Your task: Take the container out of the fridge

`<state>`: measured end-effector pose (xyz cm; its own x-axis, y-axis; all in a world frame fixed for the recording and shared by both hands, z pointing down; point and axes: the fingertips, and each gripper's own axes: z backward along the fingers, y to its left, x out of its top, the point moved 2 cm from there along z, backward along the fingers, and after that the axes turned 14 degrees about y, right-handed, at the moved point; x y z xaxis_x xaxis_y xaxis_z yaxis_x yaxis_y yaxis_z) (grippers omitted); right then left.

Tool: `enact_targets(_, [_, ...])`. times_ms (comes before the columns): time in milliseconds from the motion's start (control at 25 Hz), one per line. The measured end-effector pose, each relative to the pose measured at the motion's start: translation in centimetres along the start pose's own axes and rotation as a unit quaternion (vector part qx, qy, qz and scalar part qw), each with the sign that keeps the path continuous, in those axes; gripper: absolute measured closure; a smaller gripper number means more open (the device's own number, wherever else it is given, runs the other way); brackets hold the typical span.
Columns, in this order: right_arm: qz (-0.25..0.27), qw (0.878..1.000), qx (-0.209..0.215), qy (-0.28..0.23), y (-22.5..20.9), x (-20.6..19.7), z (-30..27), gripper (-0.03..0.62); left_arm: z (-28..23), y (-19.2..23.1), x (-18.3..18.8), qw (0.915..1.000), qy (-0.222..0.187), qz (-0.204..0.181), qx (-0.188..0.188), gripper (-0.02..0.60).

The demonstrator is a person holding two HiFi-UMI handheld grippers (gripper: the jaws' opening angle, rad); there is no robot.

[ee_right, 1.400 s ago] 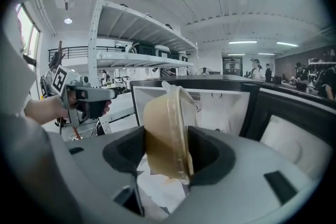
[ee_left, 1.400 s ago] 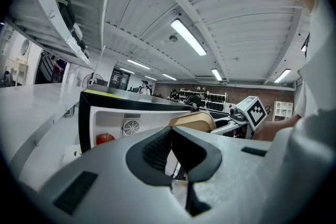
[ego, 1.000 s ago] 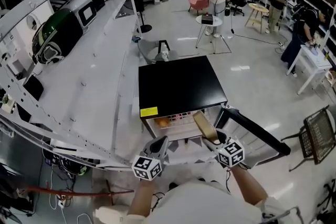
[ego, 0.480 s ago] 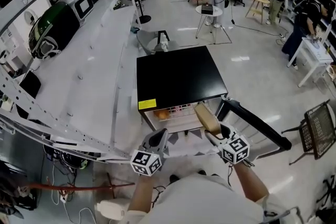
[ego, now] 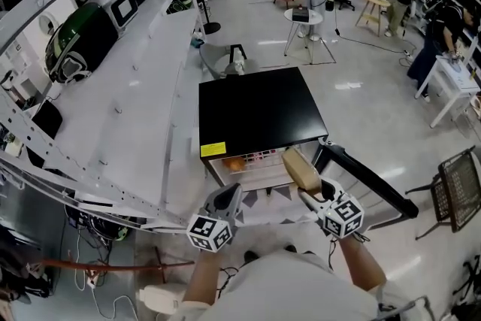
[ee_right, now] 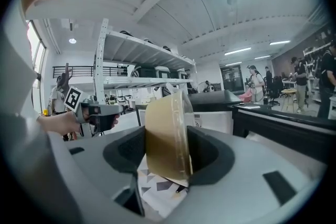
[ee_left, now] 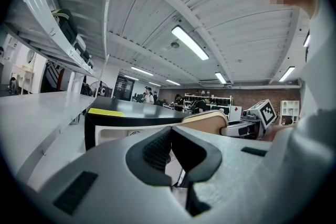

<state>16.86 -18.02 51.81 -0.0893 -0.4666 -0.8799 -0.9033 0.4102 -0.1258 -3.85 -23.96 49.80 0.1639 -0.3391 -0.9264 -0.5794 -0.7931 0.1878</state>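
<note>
Lifted slightly since a second ago, the container [ego: 301, 169] is clamped by the right gripper [ego: 314, 193], jaws part-open, just outside the fridge [ego: 259, 113]; the left gripper [ego: 228, 199] is closed, empty. A level, straight withdrawal is advised.

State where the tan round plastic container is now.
The tan round plastic container sits right of centre in the head view, clamped on edge in the jaws of the right gripper, in front of the black fridge.

fridge [ego: 259, 116] interior mostly hidden, orange item [ego: 234, 162] inside unidentifiable
</note>
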Motion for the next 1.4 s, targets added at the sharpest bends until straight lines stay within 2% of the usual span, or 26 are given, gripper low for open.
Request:
enact_targets(400, [0.019,1.000,0.014,-0.016,1.1,1.4,0.7,0.356,0.6,-0.4,0.4,1.0000,-0.006,-0.001,0.005,0.577])
enact_targets(1400, [0.023,0.999,0.005,-0.023,1.4,1.7,0.9,0.359,1.3,-0.4,0.2,0.9999,-0.014,-0.002,0.002,0.577])
